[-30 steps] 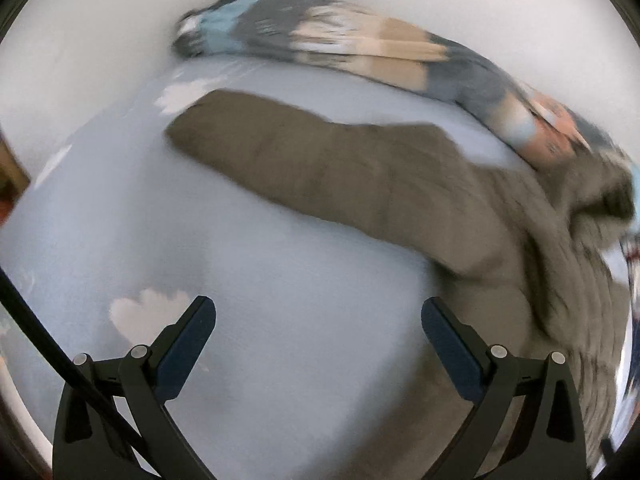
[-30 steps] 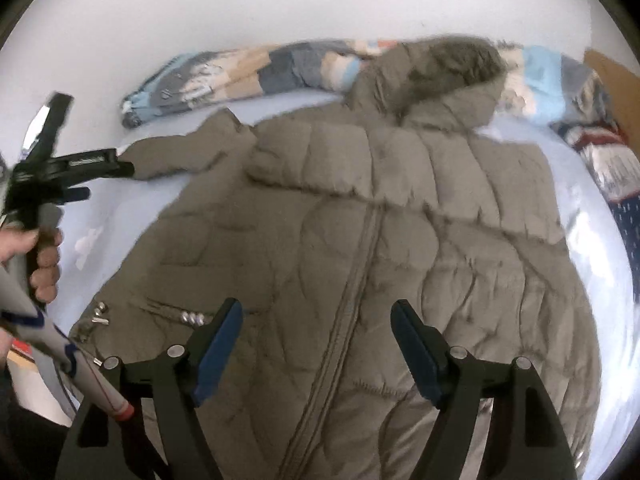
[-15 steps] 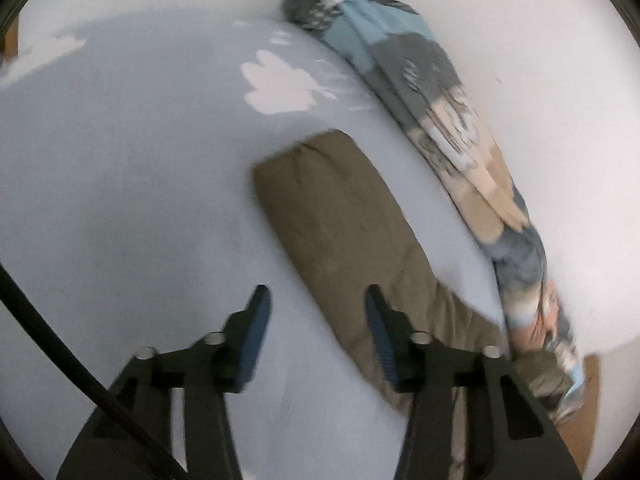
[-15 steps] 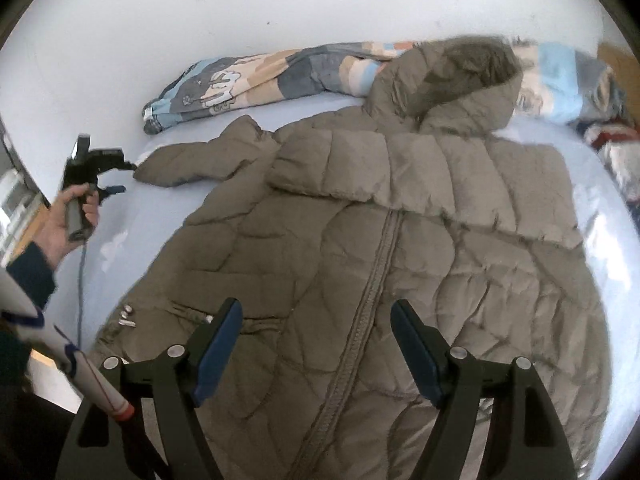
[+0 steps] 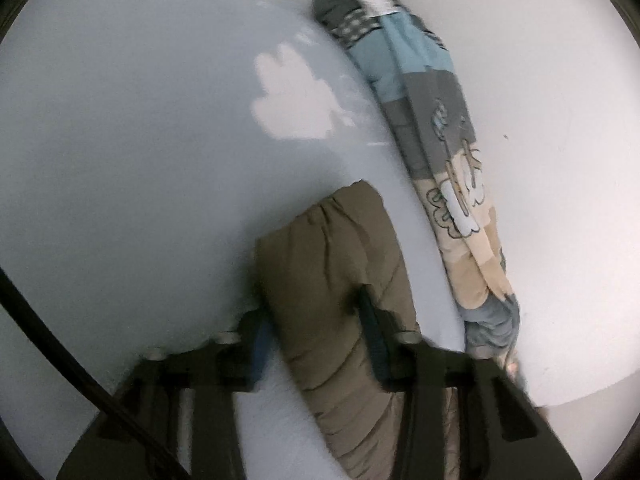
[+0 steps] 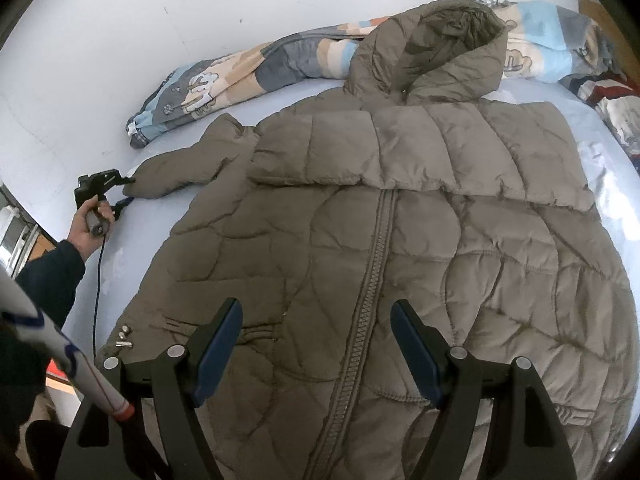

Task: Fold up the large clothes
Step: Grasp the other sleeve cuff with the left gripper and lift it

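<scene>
Moved: your left gripper (image 5: 316,328) has swung to the sleeve (image 5: 340,280) and shut its fingers on the cuff, lower centre; jacket (image 6: 400,240) flat on bed (image 6: 168,216), right gripper (image 6: 316,344) open above the zip; sleeve fold can start.

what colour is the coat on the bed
Olive-brown, quilted coat; it shows best in the right wrist view.

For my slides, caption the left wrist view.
Left tool shut on the olive quilted jacket sleeve beside a rolled patchwork blanket.
</scene>
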